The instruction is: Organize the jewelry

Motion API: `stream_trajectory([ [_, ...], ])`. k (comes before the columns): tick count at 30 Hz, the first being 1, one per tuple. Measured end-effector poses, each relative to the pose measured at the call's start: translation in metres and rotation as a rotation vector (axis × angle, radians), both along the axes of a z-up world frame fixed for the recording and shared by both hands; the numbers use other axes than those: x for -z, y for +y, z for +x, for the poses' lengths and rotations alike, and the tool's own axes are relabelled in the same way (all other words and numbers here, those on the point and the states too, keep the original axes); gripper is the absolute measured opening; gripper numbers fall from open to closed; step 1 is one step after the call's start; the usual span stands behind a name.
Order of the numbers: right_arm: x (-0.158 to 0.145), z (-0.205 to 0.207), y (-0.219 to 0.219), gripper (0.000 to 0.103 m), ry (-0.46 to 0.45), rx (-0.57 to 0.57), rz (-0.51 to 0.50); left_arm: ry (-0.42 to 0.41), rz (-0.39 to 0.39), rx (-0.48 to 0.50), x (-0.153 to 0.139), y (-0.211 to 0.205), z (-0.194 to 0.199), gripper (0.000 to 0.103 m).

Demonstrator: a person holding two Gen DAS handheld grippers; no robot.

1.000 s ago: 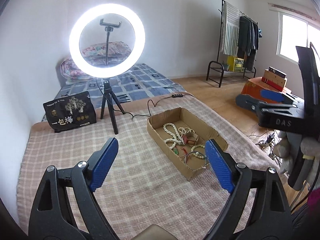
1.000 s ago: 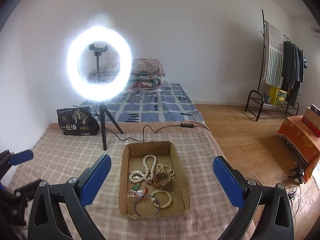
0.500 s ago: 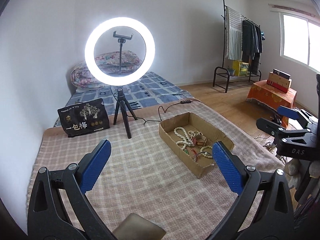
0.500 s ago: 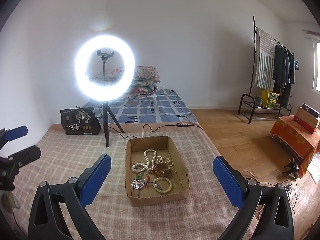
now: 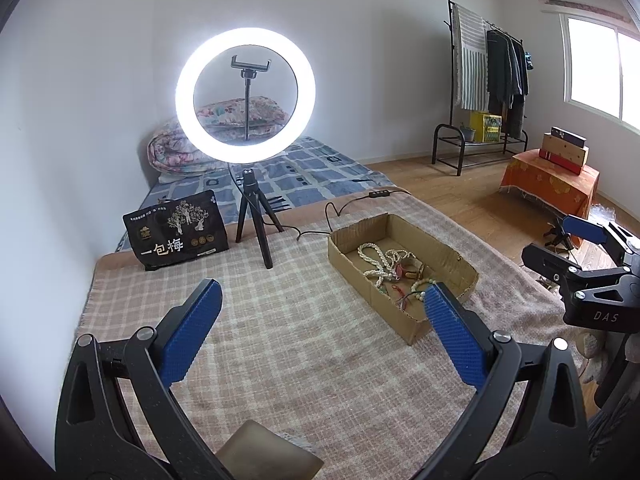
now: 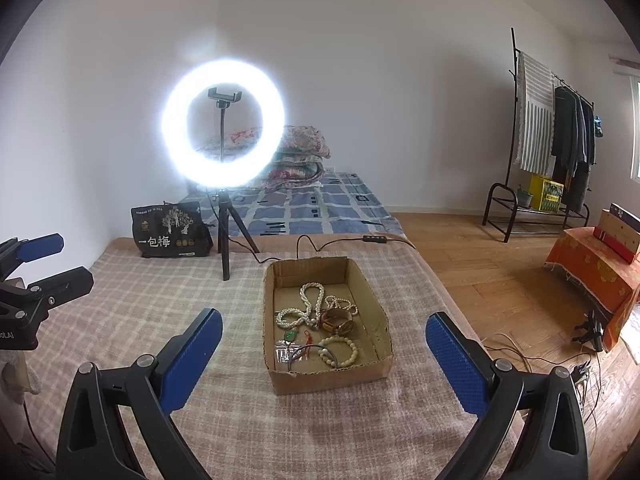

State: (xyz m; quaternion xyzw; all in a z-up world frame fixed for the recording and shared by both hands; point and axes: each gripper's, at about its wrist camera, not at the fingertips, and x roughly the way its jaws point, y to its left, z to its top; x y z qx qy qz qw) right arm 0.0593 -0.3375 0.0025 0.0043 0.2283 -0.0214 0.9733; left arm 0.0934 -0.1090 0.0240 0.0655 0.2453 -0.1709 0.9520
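A shallow cardboard tray (image 6: 370, 312) (image 5: 464, 264) lies on the checked blanket. It holds a white bead necklace (image 6: 308, 308) (image 5: 374, 254), a brown bangle (image 6: 336, 318), a cream bead bracelet (image 6: 340, 352), a green pendant (image 6: 291, 335) and a thin ring bangle (image 6: 304, 354). My left gripper (image 5: 322, 312) is open and empty, above the blanket left of the tray. My right gripper (image 6: 323, 342) is open and empty, above the tray's near end. The right gripper also shows at the right of the left wrist view (image 5: 576, 248).
A lit ring light (image 6: 223, 122) on a small tripod (image 6: 224, 236) stands behind the tray, its cable (image 6: 320, 246) trailing past the tray's far end. A black printed bag (image 6: 170, 230) leans at the back left. The blanket's right edge (image 6: 460, 320) drops to a wooden floor.
Both grippers have drawn back and up from the tray, still open. The left view has swung left, so the tray sits further right and smaller.
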Motion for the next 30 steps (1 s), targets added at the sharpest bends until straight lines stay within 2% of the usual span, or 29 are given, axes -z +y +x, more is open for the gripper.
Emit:
stream_trajectory([
  [30,0.0039,0.003,0.0009,0.103,0.023,-0.013,-0.007,0.013,-0.004,0.018,-0.0028,-0.0078,-0.0002,0.103],
])
